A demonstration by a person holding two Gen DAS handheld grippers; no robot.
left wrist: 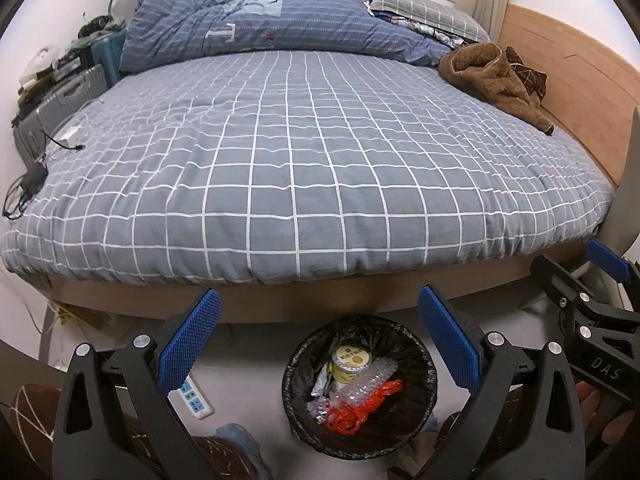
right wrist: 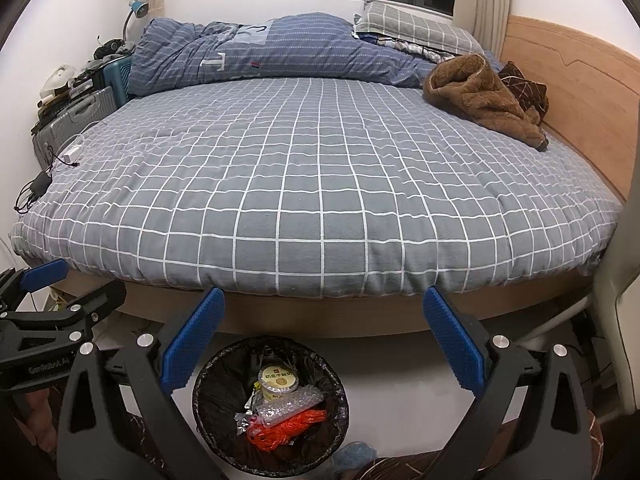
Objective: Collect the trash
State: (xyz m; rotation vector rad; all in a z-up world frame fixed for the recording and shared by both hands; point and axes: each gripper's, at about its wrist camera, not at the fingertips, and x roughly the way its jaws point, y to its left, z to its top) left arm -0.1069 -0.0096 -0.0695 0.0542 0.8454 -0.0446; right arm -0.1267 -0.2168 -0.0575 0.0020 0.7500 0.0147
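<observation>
A round trash bin with a black liner (left wrist: pixel 294 368) stands on the floor in front of the bed. It holds a yellow cup with a gold lid (left wrist: pixel 352 360), a clear bubble-wrap piece (left wrist: pixel 368 386), an orange plastic bag (left wrist: pixel 356 412) and foil scraps. The bin also shows in the right wrist view (right wrist: pixel 200 392). My left gripper (left wrist: pixel 320 320) is open and empty above the bin. My right gripper (right wrist: pixel 324 320) is open and empty, above and right of the bin. Each gripper shows at the edge of the other's view.
A bed with a grey checked cover (left wrist: pixel 300 168) fills the view ahead. A blue quilt (left wrist: pixel 260 24) and a brown garment (left wrist: pixel 496 76) lie on it. A power strip (left wrist: pixel 196 398) lies on the floor left of the bin. Suitcases (left wrist: pixel 60 108) stand at the left.
</observation>
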